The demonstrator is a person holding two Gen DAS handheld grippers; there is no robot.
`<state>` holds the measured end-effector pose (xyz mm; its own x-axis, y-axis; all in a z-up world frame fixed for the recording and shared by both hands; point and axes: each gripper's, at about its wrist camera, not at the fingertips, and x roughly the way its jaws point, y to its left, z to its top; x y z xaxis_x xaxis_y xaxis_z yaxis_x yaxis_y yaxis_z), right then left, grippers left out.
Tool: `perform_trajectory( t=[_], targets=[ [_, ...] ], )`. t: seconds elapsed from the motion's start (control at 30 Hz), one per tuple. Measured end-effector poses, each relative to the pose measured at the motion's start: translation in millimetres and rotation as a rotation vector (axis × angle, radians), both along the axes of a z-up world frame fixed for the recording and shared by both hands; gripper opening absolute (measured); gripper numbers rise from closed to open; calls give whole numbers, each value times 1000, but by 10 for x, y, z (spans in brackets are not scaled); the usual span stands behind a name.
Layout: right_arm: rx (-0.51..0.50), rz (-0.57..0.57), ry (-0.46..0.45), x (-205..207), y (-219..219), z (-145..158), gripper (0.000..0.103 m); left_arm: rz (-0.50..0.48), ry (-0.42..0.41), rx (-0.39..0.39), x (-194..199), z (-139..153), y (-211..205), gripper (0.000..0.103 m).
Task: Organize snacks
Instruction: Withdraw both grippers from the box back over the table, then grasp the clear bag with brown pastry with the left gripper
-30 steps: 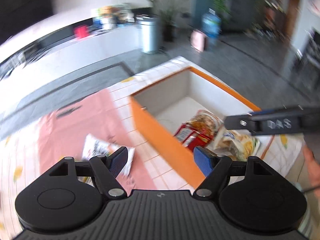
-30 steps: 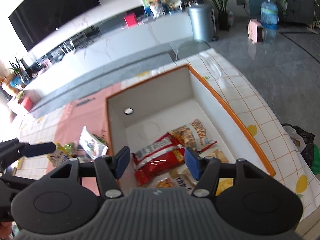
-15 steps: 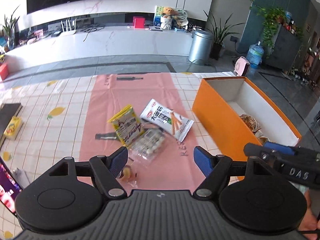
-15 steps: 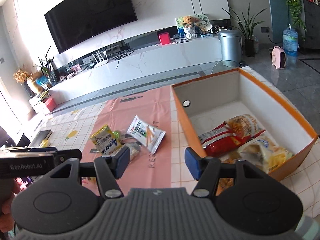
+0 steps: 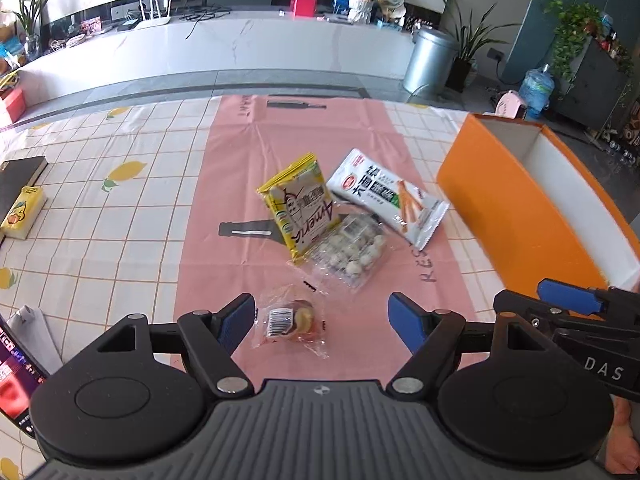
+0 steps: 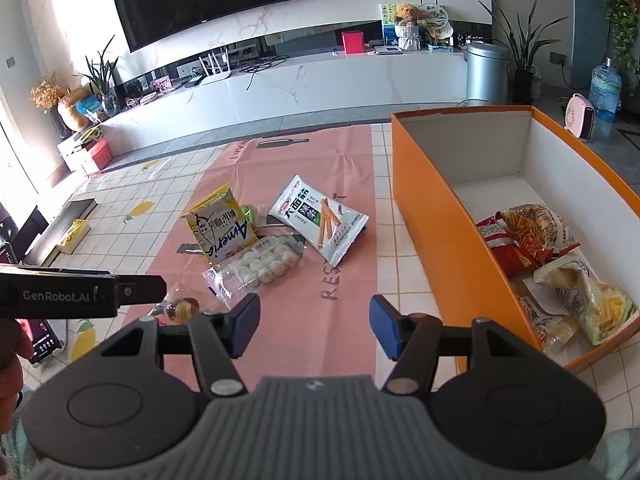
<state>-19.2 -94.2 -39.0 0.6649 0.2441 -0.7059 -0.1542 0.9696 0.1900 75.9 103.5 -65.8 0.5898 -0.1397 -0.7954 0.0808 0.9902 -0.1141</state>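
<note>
On the pink mat (image 5: 304, 148) lie a yellow snack bag (image 5: 300, 208), a white bag with stick biscuits (image 5: 386, 198), a clear pack of white balls (image 5: 352, 256) and a small clear-wrapped pastry (image 5: 292, 320). My left gripper (image 5: 321, 320) hangs open above the pastry, which shows between its fingers without touching them. My right gripper (image 6: 314, 326) is open and empty over the mat, left of the orange box (image 6: 436, 240). The box holds a red bag (image 6: 508, 248), a noodle-print bag (image 6: 536, 228) and a pale chip bag (image 6: 588, 292).
A dark book with a small yellow carton (image 5: 22, 212) lies at the table's left edge, a phone (image 5: 16, 384) at the near left. The yellow-checked tablecloth (image 5: 120, 208) surrounds the mat. Behind stand a white counter, a metal bin (image 5: 428, 60) and plants.
Both grippers have swung left, away from over the orange box, and sunk toward the mat. The loose snacks now sit ahead of them; the box has shifted to the right side.
</note>
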Motion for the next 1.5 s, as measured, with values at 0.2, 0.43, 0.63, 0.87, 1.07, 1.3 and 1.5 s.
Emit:
perform_trajectory(
  t=[0.2, 0.43, 0.63, 0.87, 1.07, 1.3, 1.5],
  targets=[
    [-9, 0, 44, 212, 98, -164, 59, 25, 89, 34, 208, -269, 12, 89],
    [-37, 39, 62, 448, 319, -304, 59, 45, 146, 15, 325, -469, 71, 89],
    [-56, 71, 76, 617, 498, -423, 59, 67, 169, -20, 343, -577, 137, 81],
    [-62, 78, 95, 771, 609, -549, 59, 86, 179, -58, 364, -684, 210, 67],
    [-69, 80, 106, 875, 685, -626, 59, 72, 157, -50, 370, -679, 191, 47],
    [-71, 61, 114, 976, 762, -662, 67, 131, 103, -27, 374, -593, 333, 46],
    [-18, -9, 162, 1104, 861, -731, 74, 189, 85, -41, 395, -564, 492, 46]
  ],
)
